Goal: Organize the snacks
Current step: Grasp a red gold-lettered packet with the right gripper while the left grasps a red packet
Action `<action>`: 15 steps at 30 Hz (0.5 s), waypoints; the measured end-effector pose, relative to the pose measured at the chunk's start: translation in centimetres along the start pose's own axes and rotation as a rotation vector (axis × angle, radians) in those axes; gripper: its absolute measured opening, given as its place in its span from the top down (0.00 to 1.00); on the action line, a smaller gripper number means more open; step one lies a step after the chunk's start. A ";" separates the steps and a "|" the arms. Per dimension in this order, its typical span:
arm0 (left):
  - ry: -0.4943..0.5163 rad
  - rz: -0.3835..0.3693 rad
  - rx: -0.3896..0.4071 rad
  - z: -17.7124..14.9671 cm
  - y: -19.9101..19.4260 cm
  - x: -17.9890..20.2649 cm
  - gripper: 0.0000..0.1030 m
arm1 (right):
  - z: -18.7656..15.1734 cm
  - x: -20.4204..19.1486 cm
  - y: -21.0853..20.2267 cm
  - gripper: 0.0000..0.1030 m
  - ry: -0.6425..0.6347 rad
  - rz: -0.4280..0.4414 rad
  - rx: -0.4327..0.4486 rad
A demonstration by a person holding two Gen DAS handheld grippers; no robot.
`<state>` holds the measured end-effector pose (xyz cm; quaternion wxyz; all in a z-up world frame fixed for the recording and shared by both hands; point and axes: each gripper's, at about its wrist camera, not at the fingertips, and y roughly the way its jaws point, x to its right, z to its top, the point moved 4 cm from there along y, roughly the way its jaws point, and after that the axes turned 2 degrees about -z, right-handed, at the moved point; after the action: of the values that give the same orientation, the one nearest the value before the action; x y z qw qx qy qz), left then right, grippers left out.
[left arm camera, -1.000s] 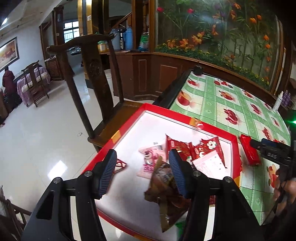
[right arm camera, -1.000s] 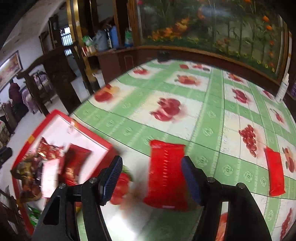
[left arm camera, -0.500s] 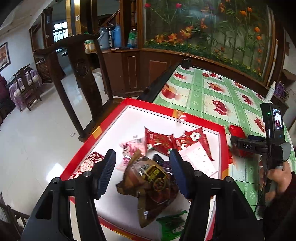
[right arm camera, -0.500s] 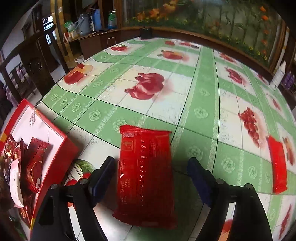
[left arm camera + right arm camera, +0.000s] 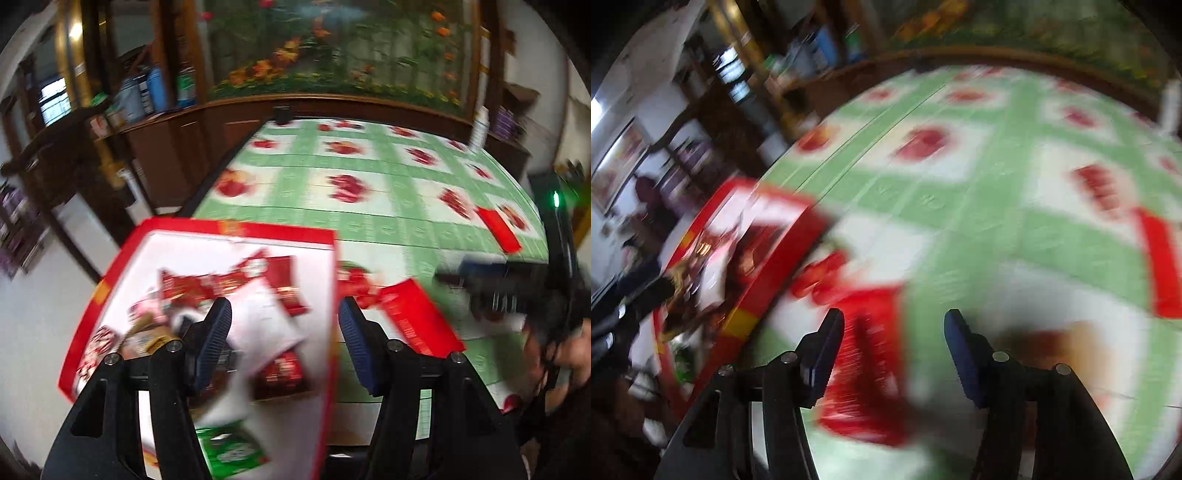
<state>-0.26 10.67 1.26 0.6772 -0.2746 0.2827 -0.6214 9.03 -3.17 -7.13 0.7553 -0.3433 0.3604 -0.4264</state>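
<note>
A red box (image 5: 236, 226) with a white floor holds several snack packets, among them a white one (image 5: 266, 325), a brown one (image 5: 147, 336) and a green one (image 5: 232, 450). My left gripper (image 5: 283, 310) hangs over the box's right side. Its jaws are opening and nothing is between them. To the right of the box a red packet (image 5: 864, 369) lies flat on the tablecloth. My right gripper (image 5: 894, 321) straddles it with its jaws closing, and the right pad stands clear of it. Both views are blurred.
A second red packet (image 5: 498, 229) lies further right on the green fruit-print tablecloth (image 5: 369, 221). A person's hand (image 5: 554, 354) carries the right gripper at the right edge. A wooden cabinet and a flower mural stand behind the table, and a chair and shiny floor are left of it.
The brown packet that was at my left gripper now lies in the box, and that gripper has swung right. My right gripper has moved left over the red packet, nearer the box.
</note>
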 end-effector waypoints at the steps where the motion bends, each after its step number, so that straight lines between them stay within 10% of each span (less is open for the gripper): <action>1: 0.006 -0.013 -0.011 0.2 0.2 0.8 0.36 | 0.4 2.2 -1.0 0.28 0.027 -0.078 0.040; 7: -0.043 -0.148 -0.093 0.3 1.6 5.1 0.29 | 1.9 16.1 -3.0 0.19 0.242 -0.466 0.085; 15: -0.123 -0.121 -0.199 0.1 5.3 8.6 0.29 | 2.3 20.8 0.0 0.19 0.318 -0.410 0.001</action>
<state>4.07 2.53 -2.88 0.6240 -0.3946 0.2839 -0.6118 18.74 -21.20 -11.19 0.5870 -0.3374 0.3975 -0.6194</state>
